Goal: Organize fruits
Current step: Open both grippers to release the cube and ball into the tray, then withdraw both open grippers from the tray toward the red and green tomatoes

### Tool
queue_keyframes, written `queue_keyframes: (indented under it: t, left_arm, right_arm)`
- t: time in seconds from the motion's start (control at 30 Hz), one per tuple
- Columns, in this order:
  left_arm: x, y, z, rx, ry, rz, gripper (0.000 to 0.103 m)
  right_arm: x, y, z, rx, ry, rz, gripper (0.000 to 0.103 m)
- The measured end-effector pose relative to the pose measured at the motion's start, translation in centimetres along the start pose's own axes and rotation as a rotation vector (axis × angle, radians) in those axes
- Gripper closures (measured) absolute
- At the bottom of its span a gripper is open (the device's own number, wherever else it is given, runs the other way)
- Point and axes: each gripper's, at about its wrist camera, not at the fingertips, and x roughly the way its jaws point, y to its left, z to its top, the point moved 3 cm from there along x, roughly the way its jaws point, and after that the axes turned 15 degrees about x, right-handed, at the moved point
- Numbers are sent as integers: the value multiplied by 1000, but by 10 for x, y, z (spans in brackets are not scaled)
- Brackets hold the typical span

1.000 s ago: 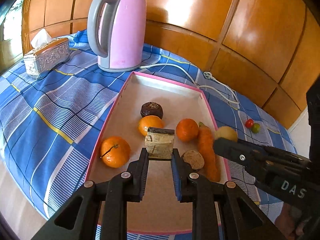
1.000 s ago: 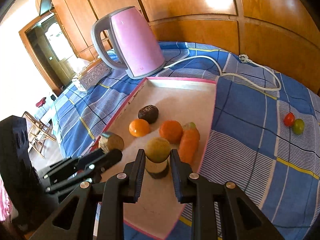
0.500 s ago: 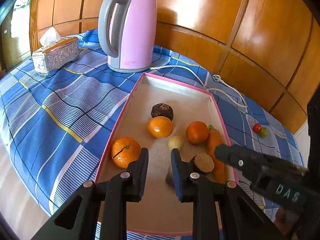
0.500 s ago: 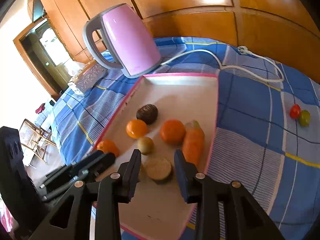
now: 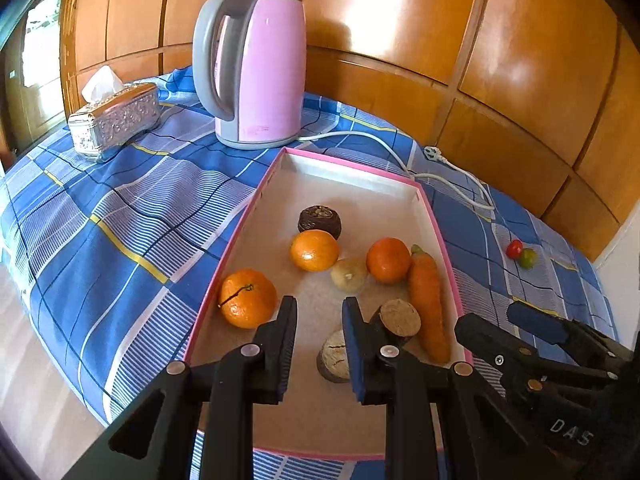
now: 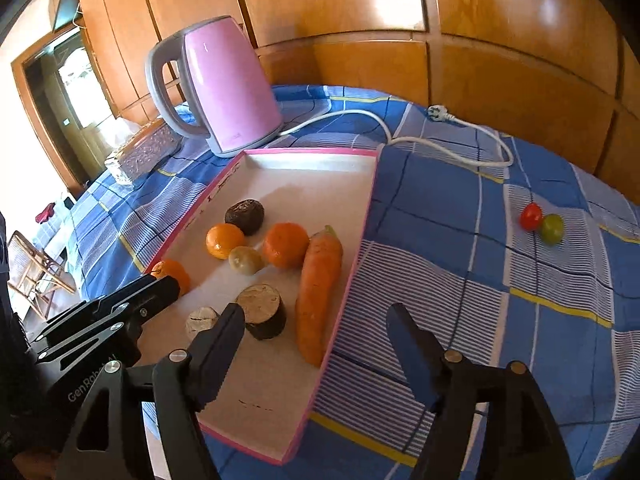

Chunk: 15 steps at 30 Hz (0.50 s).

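Pink-rimmed tray (image 5: 428,208) w/ three oranges, carrot (image 6: 318,288), small yellowish fruit (image 5: 349,275) betw. two oranges; left tool (image 5: 319,316) over tray's near end, closed, empty; right tool (image 6: 316,330) jaws opening, empty, astride tray's right rim; two cherry tomatoes (image 6: 542,222) well right of tray.

White lettering "DAS" on the right tongs (image 5: 536,330), at 4 o'clock; "GenRob…", partly cut off, on the left tongs (image 6: 154,286), at 8 o'clock.
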Motion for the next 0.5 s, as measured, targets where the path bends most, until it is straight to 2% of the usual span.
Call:
queue_keyframes:
  t: [0.1,0.27,0.5]
  left_arm:
    - [-2,-4,0,13,-4,-1,79]
    - [-4,-10,0,29,-6,-9,79]
    - [-6,-24,0,65,-10,-22,76]
  right_arm:
    - [-7,-1,-3,-30,-33,-35,26]
    - [-25,-2,-4,-81,-145,-65,26]
    - [-30,-17,-2,-19,-133,-51,26]
